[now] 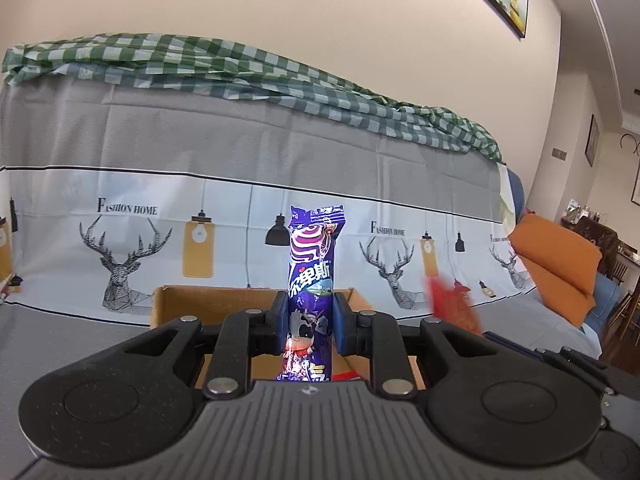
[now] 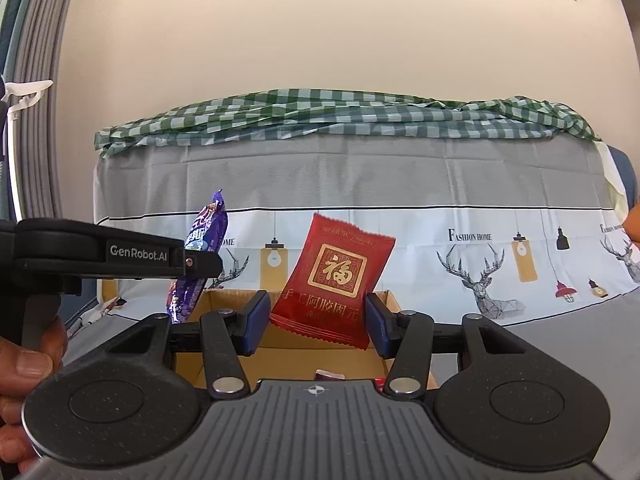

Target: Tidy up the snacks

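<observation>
Both tongs loaded over the cardboard box [image 2: 224, 302], one snack each.

My left gripper [image 1: 310, 320] is clamped around the middle of the upright purple packet [image 1: 312, 280]; my right gripper [image 2: 316, 320] pinches the tilted red sachet [image 2: 334, 280] by its lower edges. Both look light, crinkly and slippery, so I judge mid-body holds safest. The box walls sit just below; open room lies above the sheet-draped sofa [image 2: 520, 340].
</observation>
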The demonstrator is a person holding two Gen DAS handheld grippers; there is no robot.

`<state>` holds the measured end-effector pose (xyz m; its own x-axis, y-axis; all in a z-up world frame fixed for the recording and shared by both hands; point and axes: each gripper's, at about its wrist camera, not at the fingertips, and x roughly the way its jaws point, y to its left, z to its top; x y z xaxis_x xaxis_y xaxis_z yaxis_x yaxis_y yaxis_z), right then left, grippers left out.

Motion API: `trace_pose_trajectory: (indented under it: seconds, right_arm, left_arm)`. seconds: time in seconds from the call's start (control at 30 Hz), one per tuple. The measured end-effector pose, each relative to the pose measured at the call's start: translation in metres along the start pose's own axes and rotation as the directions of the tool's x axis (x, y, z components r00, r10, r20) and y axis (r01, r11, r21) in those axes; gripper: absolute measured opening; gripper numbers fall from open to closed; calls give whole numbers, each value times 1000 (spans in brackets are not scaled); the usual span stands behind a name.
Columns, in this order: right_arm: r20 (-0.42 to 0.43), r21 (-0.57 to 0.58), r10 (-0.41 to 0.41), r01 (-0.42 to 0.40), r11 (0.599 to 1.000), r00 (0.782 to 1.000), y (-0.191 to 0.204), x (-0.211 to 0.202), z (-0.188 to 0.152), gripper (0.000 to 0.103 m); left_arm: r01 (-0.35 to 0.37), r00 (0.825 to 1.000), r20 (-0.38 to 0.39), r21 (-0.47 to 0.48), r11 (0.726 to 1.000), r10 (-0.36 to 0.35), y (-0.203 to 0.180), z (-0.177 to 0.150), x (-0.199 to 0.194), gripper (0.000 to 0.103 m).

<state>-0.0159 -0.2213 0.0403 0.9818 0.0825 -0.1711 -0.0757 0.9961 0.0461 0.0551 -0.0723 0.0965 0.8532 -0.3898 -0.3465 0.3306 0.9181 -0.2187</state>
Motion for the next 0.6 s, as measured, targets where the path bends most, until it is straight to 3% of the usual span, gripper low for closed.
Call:
trace_pose_trajectory:
  seconds: [0.23,0.27,0.3,0.37,0.53,0.6]
  right_arm:
    - [-14,18,-18,18,1000,1000,-2,3,-2,53]
    - [-18,19,-24,24,1000,1000,-2,4,-2,54]
    - [-20,18,-36,37,999,999,-1,4,-3,56]
    - [-21,20,-57,58,998,998,-2,4,-4,75]
    - [-44,33,-99,101,994,994,-7,8,-5,95]
    - [-50,44,-111,113,993,993,-10,9,-5,99]
  left_arm:
    - [50,999,1,0,999,-50,-5,3,3,24]
    - [55,998,-1,-1,998,-55,-5,3,3,32]
    - [59,998,2,-1,998,-59,-5,3,2,48]
    - [71,997,18,-2,997,-71,-5,3,-2,55]
    - [76,996,53,24,997,-77,-3,5,-14,65]
    - [84,994,62,35,996,-87,-2,5,-23,81]
